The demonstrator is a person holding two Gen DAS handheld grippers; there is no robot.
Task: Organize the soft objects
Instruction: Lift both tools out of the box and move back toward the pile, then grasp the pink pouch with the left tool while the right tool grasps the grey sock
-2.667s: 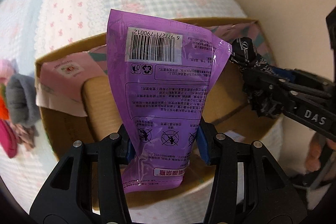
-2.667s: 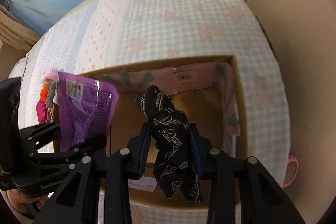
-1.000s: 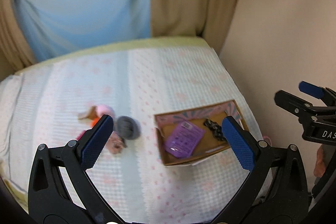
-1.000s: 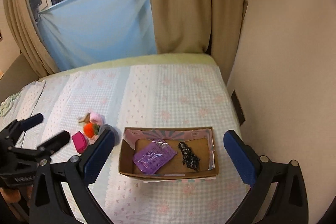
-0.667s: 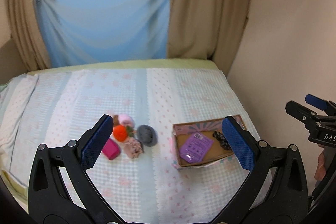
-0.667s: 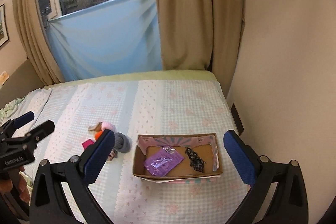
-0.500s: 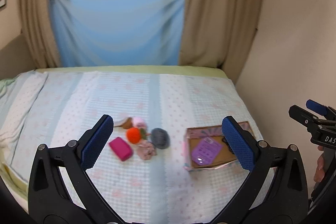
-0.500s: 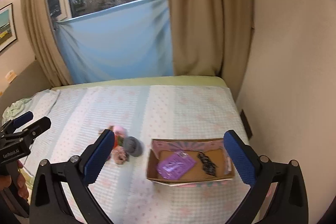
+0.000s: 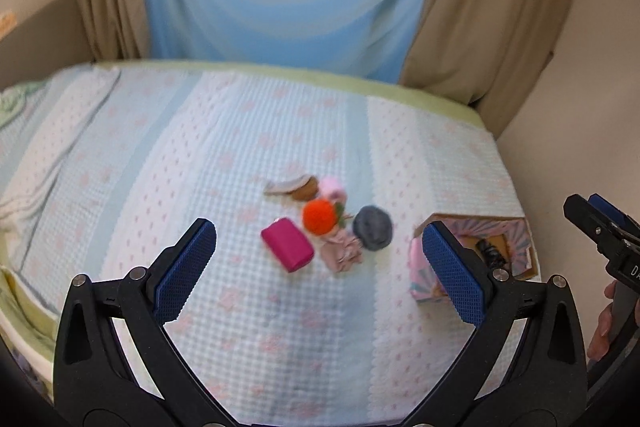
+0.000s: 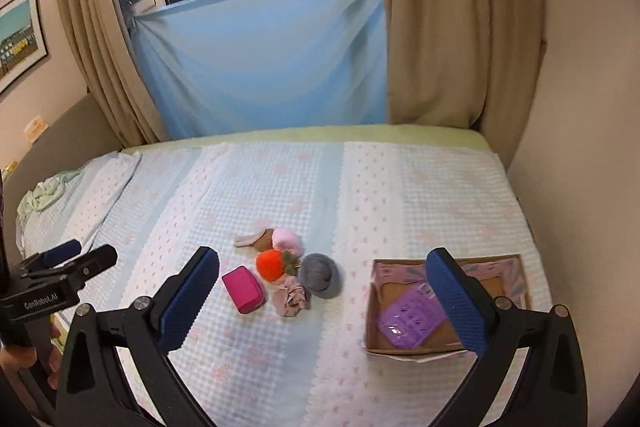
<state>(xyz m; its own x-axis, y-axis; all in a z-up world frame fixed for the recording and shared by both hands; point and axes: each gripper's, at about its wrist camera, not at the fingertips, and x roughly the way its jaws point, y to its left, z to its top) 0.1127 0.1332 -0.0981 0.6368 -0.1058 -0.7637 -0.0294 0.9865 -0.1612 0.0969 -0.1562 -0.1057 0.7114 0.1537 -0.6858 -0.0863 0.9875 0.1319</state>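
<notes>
Purple packet (image 10: 412, 317) flat in box (image 10: 371, 311), long axis diagonal (barcode end near-left); both grippers' fingers (image 9: 186, 269) (image 10: 454, 301) wide apart, empty.

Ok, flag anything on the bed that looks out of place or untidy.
A heap of soft things lies loose on the bedspread beside the cardboard box: a magenta pouch, orange pompom, grey pompom, pink pompom and crumpled pink fabric. Only the purple packet shows clearly inside the box.
</notes>
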